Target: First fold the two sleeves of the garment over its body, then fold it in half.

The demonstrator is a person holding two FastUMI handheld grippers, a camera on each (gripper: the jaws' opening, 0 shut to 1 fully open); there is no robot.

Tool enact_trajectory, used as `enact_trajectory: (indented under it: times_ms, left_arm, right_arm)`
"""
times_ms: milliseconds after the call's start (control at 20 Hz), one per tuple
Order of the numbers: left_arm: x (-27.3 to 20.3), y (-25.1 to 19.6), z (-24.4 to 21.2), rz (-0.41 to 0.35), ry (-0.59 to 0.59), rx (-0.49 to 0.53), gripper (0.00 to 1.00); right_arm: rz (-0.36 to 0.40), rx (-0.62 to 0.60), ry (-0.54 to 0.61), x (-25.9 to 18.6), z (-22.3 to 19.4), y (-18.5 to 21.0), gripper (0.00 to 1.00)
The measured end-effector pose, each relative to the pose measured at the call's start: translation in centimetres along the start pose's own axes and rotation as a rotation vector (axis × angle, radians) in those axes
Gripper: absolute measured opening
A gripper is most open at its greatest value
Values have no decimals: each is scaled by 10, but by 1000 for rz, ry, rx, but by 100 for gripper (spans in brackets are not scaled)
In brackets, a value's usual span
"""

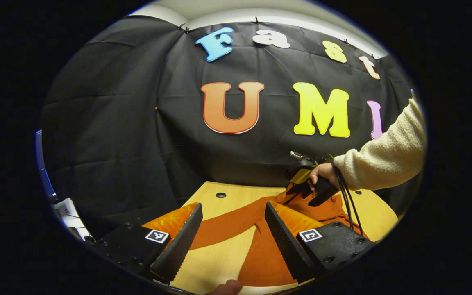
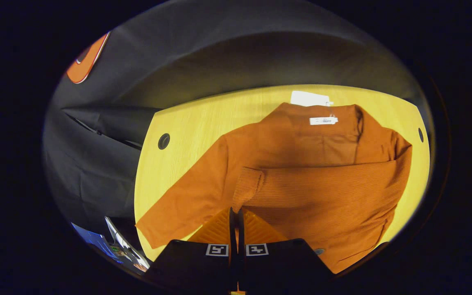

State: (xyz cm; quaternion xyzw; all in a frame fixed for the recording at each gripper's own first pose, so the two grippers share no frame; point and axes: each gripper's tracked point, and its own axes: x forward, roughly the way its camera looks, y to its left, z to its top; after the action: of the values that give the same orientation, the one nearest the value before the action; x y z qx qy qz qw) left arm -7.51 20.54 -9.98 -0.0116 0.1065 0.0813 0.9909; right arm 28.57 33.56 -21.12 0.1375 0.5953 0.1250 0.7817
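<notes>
An orange knit garment (image 2: 322, 184) lies spread on a wooden table (image 2: 187, 123). One sleeve is folded across its body, and my right gripper (image 2: 236, 211) is shut on that sleeve's cuff (image 2: 247, 184). The other sleeve (image 2: 178, 205) stretches out flat toward the table's edge. In the left gripper view the same sleeve (image 1: 228, 225) runs across between my left gripper's (image 1: 232, 208) open fingers, which hover above it with nothing held. Farther off in that view, a hand in a cream fleece sleeve (image 1: 383, 164) holds the right gripper (image 1: 307, 186) down on the garment.
A white tag (image 2: 307, 98) and a label (image 2: 322, 120) sit at the garment's collar. The table has round cable holes (image 2: 163, 141). Papers and a blue-edged object (image 2: 113, 246) lie beyond the table's edge. A fingertip (image 1: 228, 287) shows at the near edge.
</notes>
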Motion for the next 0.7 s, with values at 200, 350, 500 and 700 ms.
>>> enact_trajectory:
  times_ms: [200,350,500,700]
  left_arm:
    - [-4,25,-24,58,57,-24,99]
    - [-5,43,-40,96,94,-37,99]
    - [-1,54,-55,127,129,-36,100]
    - [13,71,-69,174,155,-44,99]
  right_arm:
    - [-61,-9,28,35,-10,9,1]
    - [-65,30,44,48,-15,11,1]
    - [-37,38,24,48,-11,10,22]
    - [46,100,-2,18,-4,22,56]
